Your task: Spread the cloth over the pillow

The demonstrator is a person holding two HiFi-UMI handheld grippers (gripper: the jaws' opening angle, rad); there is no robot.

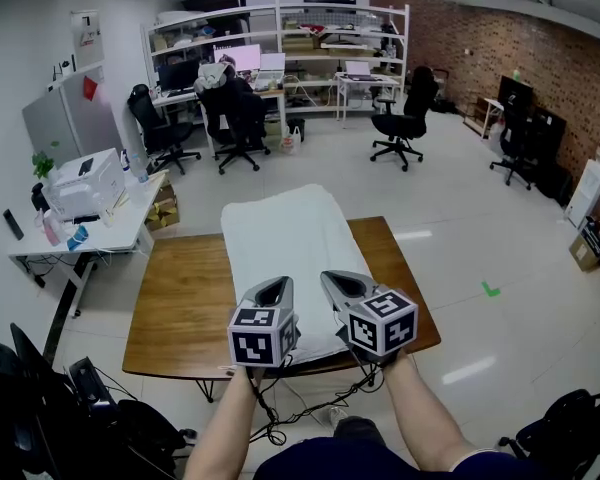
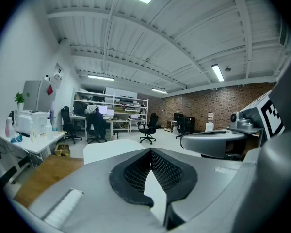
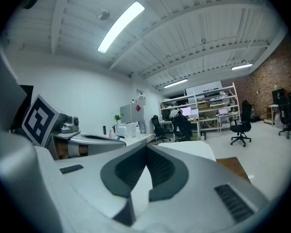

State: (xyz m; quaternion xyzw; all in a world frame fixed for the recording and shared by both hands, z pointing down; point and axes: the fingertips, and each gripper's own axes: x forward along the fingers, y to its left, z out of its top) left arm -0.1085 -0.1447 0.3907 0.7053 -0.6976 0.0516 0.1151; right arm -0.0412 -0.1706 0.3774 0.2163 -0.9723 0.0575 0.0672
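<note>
Left gripper (image 2: 150,152) — jaws pressed together at the tips; right gripper (image 3: 146,148) closed the same way. Both hover side by side over the near end of the white cloth (image 1: 285,233), which lies lengthwise down the middle of the wooden table (image 1: 175,303) — office chairs (image 1: 400,123) stand beyond.

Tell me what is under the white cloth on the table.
The white cloth lies raised over a long bulk, likely the pillow, but that is wholly covered. Only the wooden table shows around it.
</note>
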